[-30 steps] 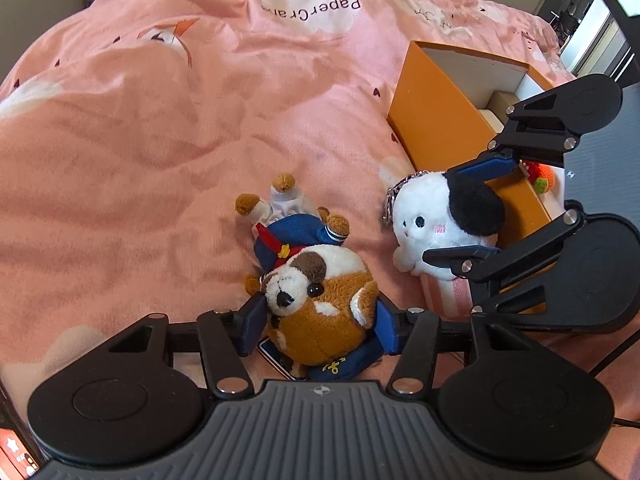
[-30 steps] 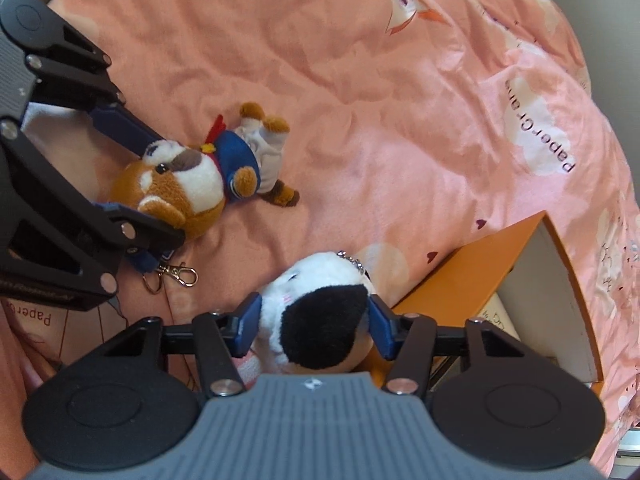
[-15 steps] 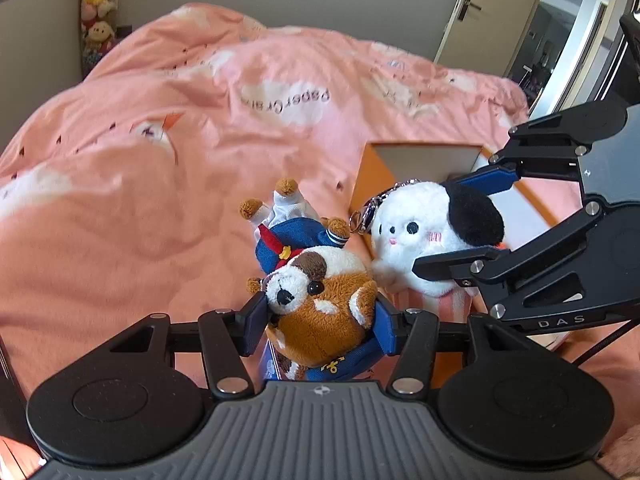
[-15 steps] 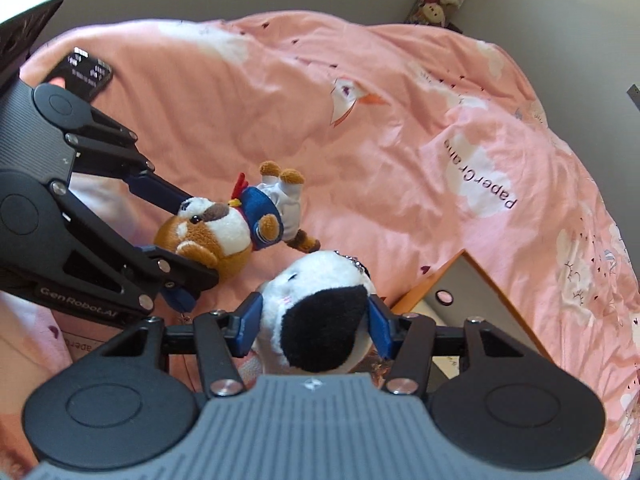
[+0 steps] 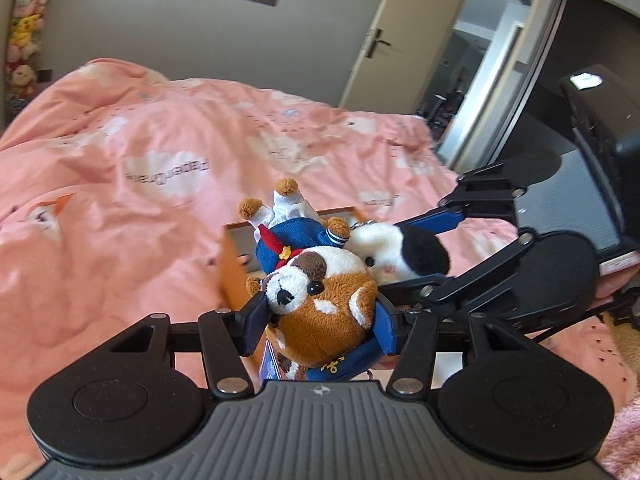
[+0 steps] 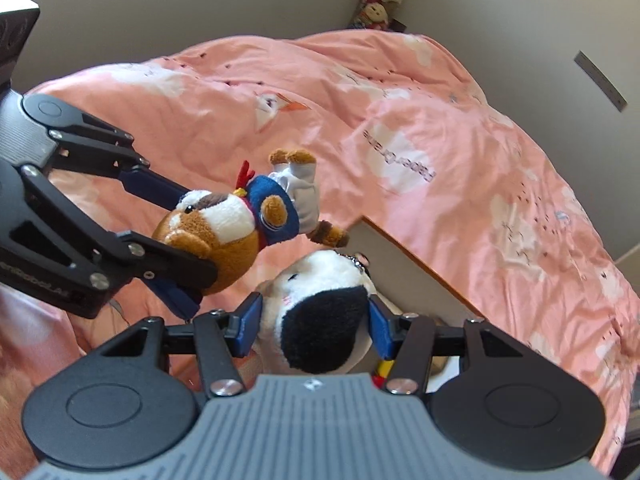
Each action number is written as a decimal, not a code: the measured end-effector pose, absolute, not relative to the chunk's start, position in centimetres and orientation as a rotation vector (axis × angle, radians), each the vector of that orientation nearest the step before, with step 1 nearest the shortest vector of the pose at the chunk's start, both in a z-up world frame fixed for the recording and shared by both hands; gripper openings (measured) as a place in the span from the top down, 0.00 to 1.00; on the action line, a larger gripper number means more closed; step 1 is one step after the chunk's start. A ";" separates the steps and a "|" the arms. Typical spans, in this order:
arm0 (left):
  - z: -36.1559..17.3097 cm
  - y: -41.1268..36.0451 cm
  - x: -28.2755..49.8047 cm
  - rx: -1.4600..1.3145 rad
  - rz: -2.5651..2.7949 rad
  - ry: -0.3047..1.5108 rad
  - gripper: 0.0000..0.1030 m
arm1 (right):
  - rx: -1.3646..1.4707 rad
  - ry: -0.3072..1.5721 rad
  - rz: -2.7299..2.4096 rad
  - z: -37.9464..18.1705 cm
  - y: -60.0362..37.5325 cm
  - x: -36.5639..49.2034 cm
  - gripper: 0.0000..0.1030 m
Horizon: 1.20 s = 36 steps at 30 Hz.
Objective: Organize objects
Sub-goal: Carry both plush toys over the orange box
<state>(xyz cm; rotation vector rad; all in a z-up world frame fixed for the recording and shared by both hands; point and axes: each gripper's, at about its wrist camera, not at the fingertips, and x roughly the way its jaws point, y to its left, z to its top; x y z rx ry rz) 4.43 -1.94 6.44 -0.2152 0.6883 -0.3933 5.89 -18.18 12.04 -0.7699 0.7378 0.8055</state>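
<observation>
My left gripper [image 5: 320,320] is shut on a brown-and-white plush dog in a blue sailor suit [image 5: 320,292], held in the air above the pink bed. My right gripper [image 6: 314,326] is shut on a white plush with a black ear [image 6: 320,312], also lifted. The two toys hang side by side; the dog also shows in the right wrist view [image 6: 232,220], and the white plush in the left wrist view [image 5: 400,256]. An orange cardboard box [image 5: 234,276] sits on the bed just beneath and behind them; its rim also shows in the right wrist view [image 6: 416,256].
The pink quilt [image 5: 120,200] covers the bed all around. A shelf of plush toys [image 5: 22,40] stands at the far wall. An open door [image 5: 400,40] is beyond the bed's far right. Something small and red-yellow [image 6: 382,372] lies in the box.
Both grippers have lifted their toys off the quilt and tilted up, so the far wall and door now show. The dog has come closer to the box and the white plush.
</observation>
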 end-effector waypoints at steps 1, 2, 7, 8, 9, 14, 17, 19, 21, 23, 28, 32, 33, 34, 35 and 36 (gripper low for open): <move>6.4 -2.6 4.8 -0.217 -0.416 0.687 0.40 | -0.781 0.746 0.790 12.0 -18.8 5.9 0.45; 6.3 -3.2 5.1 -0.222 -0.437 0.689 0.40 | -0.786 0.758 0.777 11.9 -19.4 6.0 0.45; 4.9 -6.0 6.9 -0.259 -0.523 0.729 0.40 | -0.787 0.824 0.724 10.8 -22.3 7.0 0.45; 4.6 -6.6 7.2 -0.266 -0.535 0.743 0.40 | -0.789 0.834 0.719 10.4 -23.0 7.1 0.45; 4.2 -7.2 7.5 -0.273 -0.545 0.753 0.40 | -0.791 0.846 0.713 10.1 -23.6 7.3 0.45; 2.1 -9.1 8.5 -0.312 -0.591 0.800 0.40 | -0.798 0.879 0.717 8.3 -25.5 8.1 0.45; 0.9 -9.8 8.9 -0.315 -0.593 0.831 0.40 | -0.803 0.902 0.726 7.1 -26.1 8.7 0.45; 0.3 -10.0 9.1 -0.323 -0.598 0.850 0.40 | -0.802 0.919 0.734 6.2 -26.3 8.9 0.45; -0.4 -10.0 9.4 -0.326 -0.603 0.862 0.40 | -0.806 0.935 0.746 5.3 -26.3 9.2 0.45; -1.1 -10.1 9.7 -0.323 -0.606 0.876 0.40 | -0.817 0.945 0.755 4.5 -26.2 9.4 0.45; -2.5 -9.8 10.3 -0.345 -0.620 0.914 0.40 | -0.844 0.993 0.784 2.6 -25.7 10.2 0.44; -3.2 -9.6 10.4 -0.355 -0.631 0.916 0.40 | -0.882 1.037 0.803 1.4 -25.3 10.8 0.44; -3.4 -9.5 10.5 -0.365 -0.636 0.921 0.40 | -0.889 1.049 0.800 1.2 -25.2 11.0 0.44; -3.5 -9.3 10.5 -0.374 -0.641 0.924 0.40 | -0.891 1.061 0.796 1.0 -25.2 11.2 0.44; -3.7 -9.3 10.6 -0.376 -0.646 0.925 0.40 | -0.890 1.076 0.791 0.8 -25.3 11.5 0.44; -3.8 -9.3 10.6 -0.373 -0.646 0.929 0.40 | -0.889 1.090 0.786 0.6 -25.5 11.7 0.44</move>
